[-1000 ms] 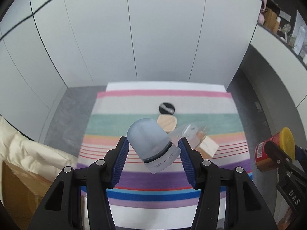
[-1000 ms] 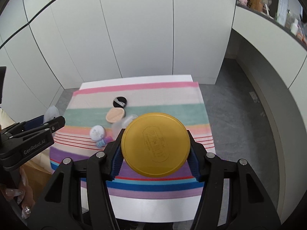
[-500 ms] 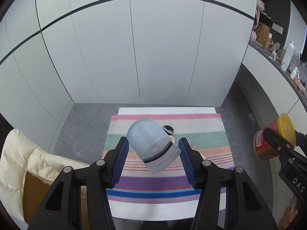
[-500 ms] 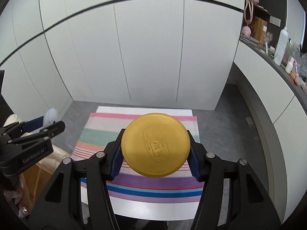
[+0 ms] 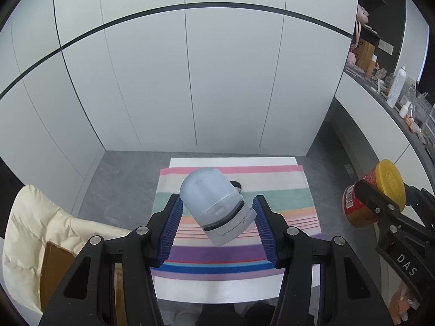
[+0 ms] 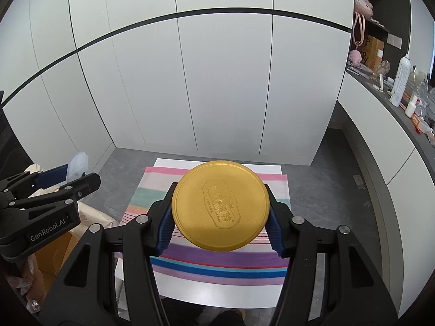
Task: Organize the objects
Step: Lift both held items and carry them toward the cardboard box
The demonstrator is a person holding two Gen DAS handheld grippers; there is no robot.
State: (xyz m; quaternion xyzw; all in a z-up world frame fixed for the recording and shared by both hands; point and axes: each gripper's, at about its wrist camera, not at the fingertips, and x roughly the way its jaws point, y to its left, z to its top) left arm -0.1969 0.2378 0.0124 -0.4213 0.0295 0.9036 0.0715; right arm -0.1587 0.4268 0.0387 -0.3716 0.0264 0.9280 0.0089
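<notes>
Left claw [image 5: 216, 218]: closed on a pale blue container [image 5: 210, 203], which is gripped between the blue ribbed pads [image 5: 170, 228].
Pale blue container: a round dome top is seen, with a dark band near a see-through base; it is held tilted in the air, high above the striped cloth [image 5: 272, 190].
Right claw [image 6: 219, 218]: closed on a jar with a yellow lid [image 6: 220, 206], which is squeezed from both sides.
Jar: a big round yellow lid with raised writing is turned toward the right camera; from the left camera a red body with a barcode label [image 5: 356, 209] is seen under the lid.
Where the jar is: held up in the air, well above the cloth.
Striped cloth: pink, green, orange, purple and blue stripes are seen; it is spread on a white table [image 5: 231, 288].
On the cloth: a small dark round thing [image 5: 236, 184] is partly hidden behind the blue container.
In the way: much of the cloth is blocked by the two held things.
Around: white cupboard doors [image 5: 190, 81] are seen behind, a grey floor [image 5: 122, 179] below, a cream cushion [image 5: 32, 222] at the left, and a shelf with a white bottle [image 5: 396, 87] at the right.
</notes>
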